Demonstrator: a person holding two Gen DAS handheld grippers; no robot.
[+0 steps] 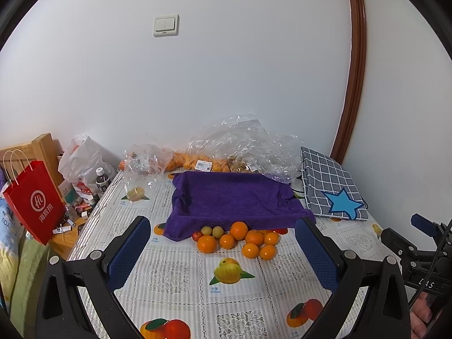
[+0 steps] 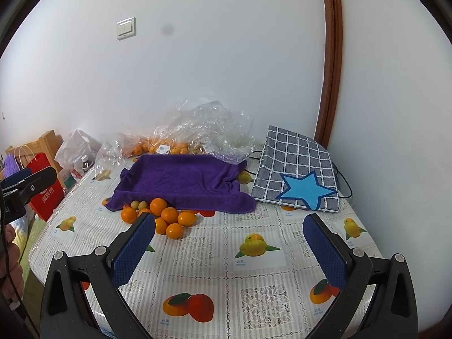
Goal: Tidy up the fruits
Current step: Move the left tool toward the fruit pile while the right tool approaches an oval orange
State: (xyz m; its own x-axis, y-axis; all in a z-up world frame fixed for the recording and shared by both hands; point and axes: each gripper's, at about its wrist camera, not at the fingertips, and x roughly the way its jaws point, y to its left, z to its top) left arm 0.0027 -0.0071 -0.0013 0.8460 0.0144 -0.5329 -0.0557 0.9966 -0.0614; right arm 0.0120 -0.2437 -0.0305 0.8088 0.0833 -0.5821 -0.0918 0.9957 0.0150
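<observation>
Left gripper [image 1: 223, 243]: jaws spread wide, nothing btwn the blue pads [image 1: 128, 254], touching nothing, hanging above the table. Right gripper [image 2: 228, 240]: same, jaws wide apart, empty, no contact w/ anything. Left wrist view also catches the right tool's body at far right edge, w/ a bit of the person's hand [image 1: 421, 313] under it; right wrist view shows the left tool at far left edge.

Fruit: loose pile of oranges [image 1: 238, 230] on the tablecloth [image 1: 180, 260], right at the front edge of a purple towel [image 1: 231, 195], some tucked partly under it. Two small green-yellow fruits [image 1: 212, 231] and one small red fruit [image 1: 197, 236] sit at the pile's left-back, touching the oranges. The towel is draped over something tray-shaped, dipping in the middle; can't tell what's underneath. More oranges in crumpled clear plastic bags [image 1: 240, 141] behind the towel, against the wall.

Surface: white lace-pattern cloth w/ printed fruit pics. Grey checked bag w/ blue star [image 1: 333, 186] lies right of the towel, near the corner, just beside it.

Room: plain white wall, light switch [image 1: 166, 25] up high, brown wooden trim [image 1: 353, 65] at right. Left of table: red paper bag [image 1: 35, 200], white plastic bag [image 1: 82, 158], a capped bottle [image 1: 101, 179], wooden furniture behind.
</observation>
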